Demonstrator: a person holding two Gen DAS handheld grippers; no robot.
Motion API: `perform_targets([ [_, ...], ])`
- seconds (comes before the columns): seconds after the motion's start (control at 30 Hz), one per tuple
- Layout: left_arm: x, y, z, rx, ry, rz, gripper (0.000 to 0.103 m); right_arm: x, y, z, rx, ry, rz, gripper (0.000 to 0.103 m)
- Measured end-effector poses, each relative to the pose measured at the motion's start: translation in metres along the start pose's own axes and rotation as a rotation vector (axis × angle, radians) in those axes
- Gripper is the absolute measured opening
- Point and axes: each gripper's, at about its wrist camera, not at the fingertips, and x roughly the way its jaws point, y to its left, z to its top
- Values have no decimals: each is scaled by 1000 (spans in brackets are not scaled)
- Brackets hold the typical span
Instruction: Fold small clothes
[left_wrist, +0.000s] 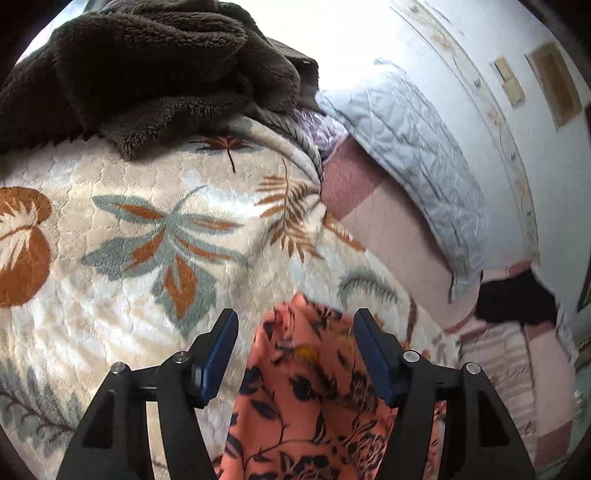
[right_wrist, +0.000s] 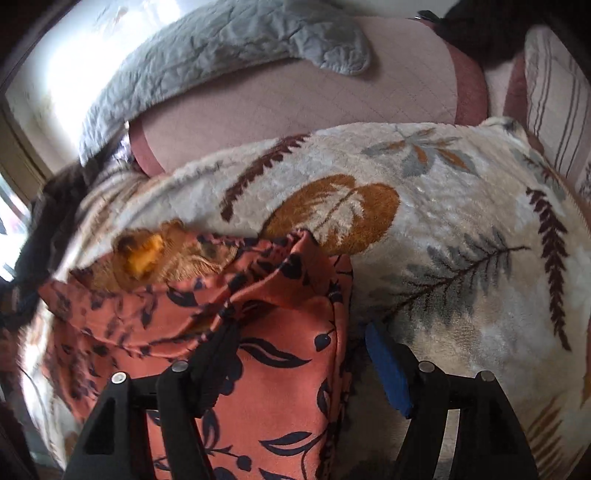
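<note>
An orange garment (left_wrist: 306, 406) with a dark floral print lies on a cream leaf-patterned blanket (left_wrist: 129, 258). In the left wrist view my left gripper (left_wrist: 297, 314) stands open over the garment's narrow end, and the cloth runs between the blue pads without either pad pressing on it. In the right wrist view the same garment (right_wrist: 266, 369) is bunched, with a fold draped over the left finger of my right gripper (right_wrist: 299, 328). The right blue pad (right_wrist: 388, 369) stands clear of the cloth's edge, so that gripper is open too.
A dark brown fleece (left_wrist: 147, 66) is heaped at the blanket's far left. Beyond the blanket (right_wrist: 461, 221) come a pink quilted sheet (right_wrist: 314, 92), a grey quilted cover (right_wrist: 221, 48) and a striped pillow (right_wrist: 554, 99). A pale wall (left_wrist: 480, 74) stands to the right.
</note>
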Motion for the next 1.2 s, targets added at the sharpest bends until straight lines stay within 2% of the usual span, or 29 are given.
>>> perform_targets([
  [0.17, 10, -19, -40, 180, 125, 143, 65, 20, 9, 8, -45, -11, -72, 74],
  [0.27, 34, -38, -44, 276, 153, 193, 65, 27, 1, 18, 12, -45, -60, 74],
  [0.33, 59, -48, -36, 295, 180, 217, 65, 32, -4, 27, 64, -68, -60, 74],
  [0.47, 105, -59, -5, 234, 177, 189, 65, 43, -24, 44, 213, -106, -53, 74],
  [0.57, 118, -47, 21, 62, 120, 115, 65, 44, -43, 51, 329, -137, -62, 74],
  [0.63, 111, -39, 24, -12, 108, 101, 65, 30, -49, 48, 369, -182, -30, 74],
  [0.7, 94, -37, 14, 23, 108, 80, 65, 8, -51, 36, 355, -212, 7, 74],
  [0.77, 66, -31, -1, 66, 70, 111, 66, -18, -49, 20, 305, -236, 25, 72],
  [0.83, 35, -21, -20, 76, 40, 160, 66, -40, -44, 2, 255, -238, 57, 70],
  [0.87, 22, -18, -31, 95, 32, 205, 66, -51, -41, -8, 238, -230, 81, 61],
  [0.9, 10, -19, -44, 131, 27, 254, 66, -59, -37, -17, 225, -218, 100, 57],
  [1.0, -17, -29, -87, 248, 22, 357, 67, -80, -13, -46, 191, -200, 144, 56],
  [1.1, -4, -41, -121, 350, 106, 518, 70, -87, 23, -72, 158, -174, 188, 56],
  [1.17, 23, -38, -139, 389, 235, 595, 71, -81, 49, -85, 148, -148, 212, 56],
  [1.2, 29, -39, -147, 408, 260, 646, 73, -74, 60, -92, 157, -119, 221, 56],
])
